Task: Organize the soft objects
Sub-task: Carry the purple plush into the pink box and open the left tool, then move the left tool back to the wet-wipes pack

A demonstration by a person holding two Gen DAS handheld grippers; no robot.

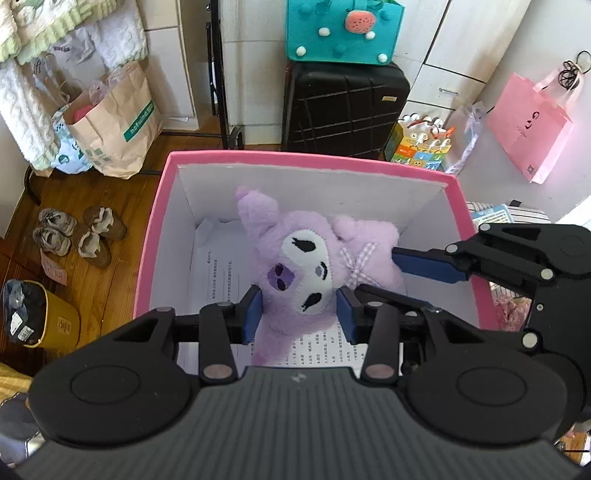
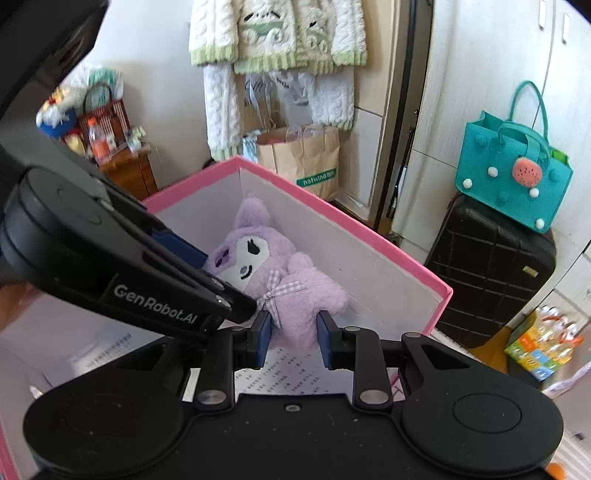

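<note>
Nearest to me, my left gripper [image 1: 299,314] sits with its blue pads either side of the purple plush toy [image 1: 295,266], pressed against the head and clamped on it. My right gripper [image 2: 293,339] has its fingers spread on either side of the toy's lower body; I cannot tell whether they actually pinch it or just flank it. The toy lies inside the pink-rimmed box [image 1: 151,236], on printed paper sheets [image 1: 218,273] that line the white bottom, with its pointed ear toward the far wall.

Beyond the box, I see a wooden floor [image 1: 122,195] on the left with two pairs of shoes [image 1: 74,236] and a yellow bin [image 1: 48,314] beside them. A brown paper bag [image 1: 114,122] leans by the wall under hanging white knit garments [image 2: 273,33]. Straight behind the box stands a black suitcase [image 1: 343,110] with a teal felt bag [image 1: 343,29] on top. To the right, a pink gift bag [image 1: 528,125] hangs against the white wall.
</note>
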